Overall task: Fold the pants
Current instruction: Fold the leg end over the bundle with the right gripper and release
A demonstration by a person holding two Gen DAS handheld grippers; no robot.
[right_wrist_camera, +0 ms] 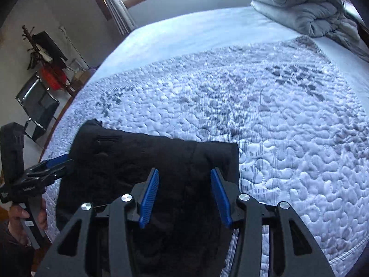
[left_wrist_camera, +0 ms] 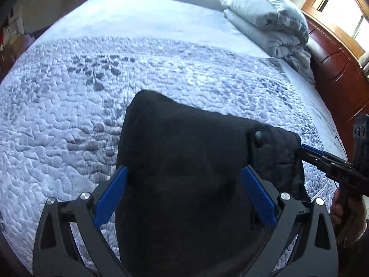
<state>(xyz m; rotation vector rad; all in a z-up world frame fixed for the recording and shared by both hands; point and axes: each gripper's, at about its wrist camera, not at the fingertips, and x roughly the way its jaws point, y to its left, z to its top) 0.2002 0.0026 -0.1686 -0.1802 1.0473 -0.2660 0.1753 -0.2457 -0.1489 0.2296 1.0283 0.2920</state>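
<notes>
Dark folded pants [left_wrist_camera: 180, 161] lie on the quilted white bed [left_wrist_camera: 69, 106] near its front edge, waistband with a button toward the right in the left wrist view. My left gripper [left_wrist_camera: 184, 173] is open, its blue pads on either side of the pants. My right gripper [right_wrist_camera: 184, 175] is open above the pants [right_wrist_camera: 143, 157]. In the left wrist view the right gripper [left_wrist_camera: 302, 149] comes in from the right at the waistband corner. In the right wrist view the left gripper [right_wrist_camera: 62, 159] sits at the left edge of the pants.
A folded grey duvet [left_wrist_camera: 269, 20] lies at the far right of the bed by a wooden headboard [left_wrist_camera: 334, 64]. A black chair [right_wrist_camera: 37, 106] and a coat stand [right_wrist_camera: 46, 50] are on the floor to the left of the bed.
</notes>
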